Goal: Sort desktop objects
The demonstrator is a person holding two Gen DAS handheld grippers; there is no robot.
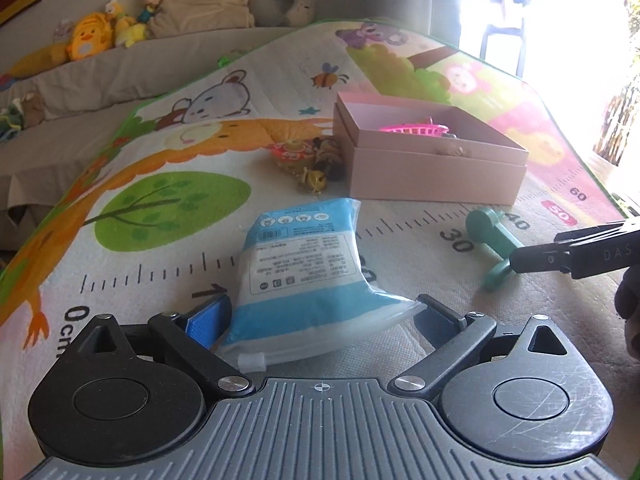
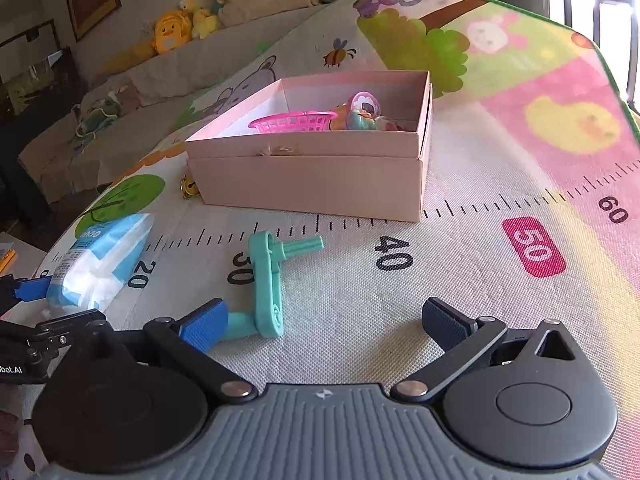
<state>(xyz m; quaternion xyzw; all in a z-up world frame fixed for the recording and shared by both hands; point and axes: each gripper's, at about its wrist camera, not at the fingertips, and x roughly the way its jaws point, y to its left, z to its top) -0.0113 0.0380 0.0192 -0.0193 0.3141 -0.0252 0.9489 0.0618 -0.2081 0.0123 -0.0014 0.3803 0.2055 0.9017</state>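
A blue and white tissue pack (image 1: 304,272) lies on the play mat (image 1: 160,240) between the jaws of my left gripper (image 1: 322,318). The jaws stand wide and the pads are beside the pack's near end, not squeezing it. In the right wrist view the same tissue pack (image 2: 100,264) is at the far left. A teal crank toy (image 2: 268,280) lies on the mat, its near end just by the left finger of my right gripper (image 2: 324,324), which is open and empty. One of the right gripper's fingers (image 1: 568,256) shows beside the crank toy (image 1: 496,248).
An open pink box (image 2: 312,188) stands beyond the crank and holds a pink basket (image 2: 292,122) and small toys (image 2: 360,112). Left of the pink box (image 1: 432,172) lie a spinning top and bells (image 1: 316,156). A sofa with plush toys (image 1: 88,36) runs behind the mat.
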